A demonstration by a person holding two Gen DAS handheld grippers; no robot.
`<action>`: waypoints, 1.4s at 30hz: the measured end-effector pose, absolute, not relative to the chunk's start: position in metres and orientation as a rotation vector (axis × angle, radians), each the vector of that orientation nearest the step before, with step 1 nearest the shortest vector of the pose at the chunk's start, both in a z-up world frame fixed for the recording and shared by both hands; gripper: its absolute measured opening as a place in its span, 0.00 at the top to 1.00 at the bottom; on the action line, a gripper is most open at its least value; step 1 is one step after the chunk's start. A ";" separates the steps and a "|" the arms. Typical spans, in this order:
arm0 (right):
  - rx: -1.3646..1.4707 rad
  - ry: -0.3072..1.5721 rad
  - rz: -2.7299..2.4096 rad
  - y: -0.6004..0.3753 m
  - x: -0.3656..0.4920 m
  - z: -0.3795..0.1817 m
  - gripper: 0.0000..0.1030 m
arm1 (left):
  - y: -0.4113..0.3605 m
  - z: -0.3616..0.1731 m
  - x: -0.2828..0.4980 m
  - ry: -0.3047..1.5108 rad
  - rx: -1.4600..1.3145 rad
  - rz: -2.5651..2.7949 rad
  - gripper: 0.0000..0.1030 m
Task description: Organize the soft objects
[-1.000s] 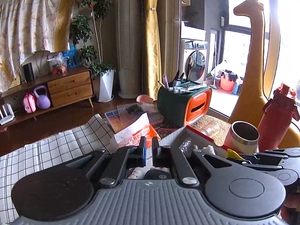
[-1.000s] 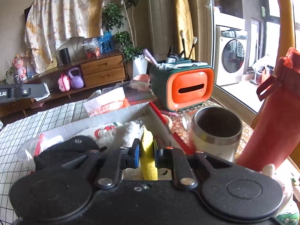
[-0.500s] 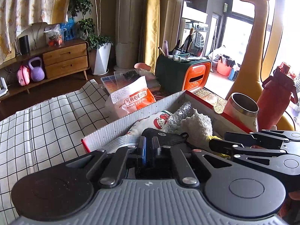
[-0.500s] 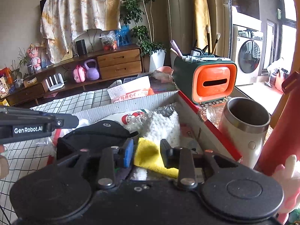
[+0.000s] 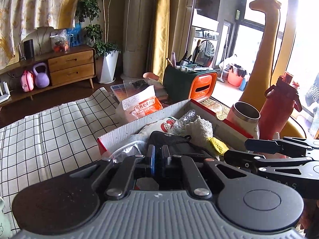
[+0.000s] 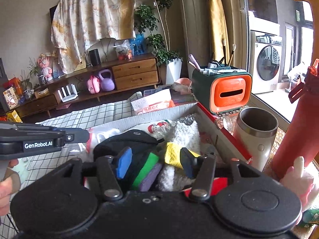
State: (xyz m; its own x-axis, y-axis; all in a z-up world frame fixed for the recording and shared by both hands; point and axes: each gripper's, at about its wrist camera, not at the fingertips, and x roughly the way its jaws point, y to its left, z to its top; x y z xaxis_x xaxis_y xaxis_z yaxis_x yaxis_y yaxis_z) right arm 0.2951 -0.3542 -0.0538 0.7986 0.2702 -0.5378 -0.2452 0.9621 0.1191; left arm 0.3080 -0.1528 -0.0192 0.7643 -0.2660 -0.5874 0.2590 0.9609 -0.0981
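Note:
A cardboard box (image 5: pixel 127 133) (image 6: pixel 159 113) with red edges holds soft things: a black pouch (image 5: pixel 175 141) (image 6: pixel 127 141), a white fluffy cloth (image 5: pixel 197 127) (image 6: pixel 183 133), a yellow cloth (image 5: pixel 217 145) (image 6: pixel 173 155), a printed white bag (image 6: pixel 157 127), crinkled plastic and green and purple pieces (image 6: pixel 149 171). My left gripper (image 5: pixel 158 157) is nearly shut just in front of the black pouch; I cannot tell whether it pinches it. My right gripper (image 6: pixel 155 163) is open over the box, its right finger against the yellow cloth.
A steel mug (image 6: pixel 257 131), a red bottle (image 6: pixel 297 131) and a green and orange tissue holder (image 6: pixel 223 91) stand right of the box. A snack bag (image 5: pixel 141 103) lies behind it. A checked cloth (image 5: pixel 49 131) covers the table at left.
My right gripper has opened and let go of the yellow cloth, which now lies in the box. Both grippers have drawn back and up, so more of the box shows.

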 end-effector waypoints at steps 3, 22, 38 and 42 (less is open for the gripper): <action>0.042 0.581 0.293 -0.351 0.283 -0.050 0.44 | -0.152 -0.015 0.296 0.634 -0.015 -0.291 0.94; 0.013 0.538 0.342 -0.334 0.212 -0.037 0.19 | -0.135 -0.017 0.223 0.649 -0.025 -0.350 0.92; -0.010 0.477 0.357 -0.322 0.163 -0.034 0.06 | -0.113 -0.017 0.169 0.622 -0.038 -0.351 0.28; -0.006 0.465 0.364 -0.322 0.154 -0.033 0.00 | -0.107 -0.014 0.157 0.603 -0.051 -0.348 0.19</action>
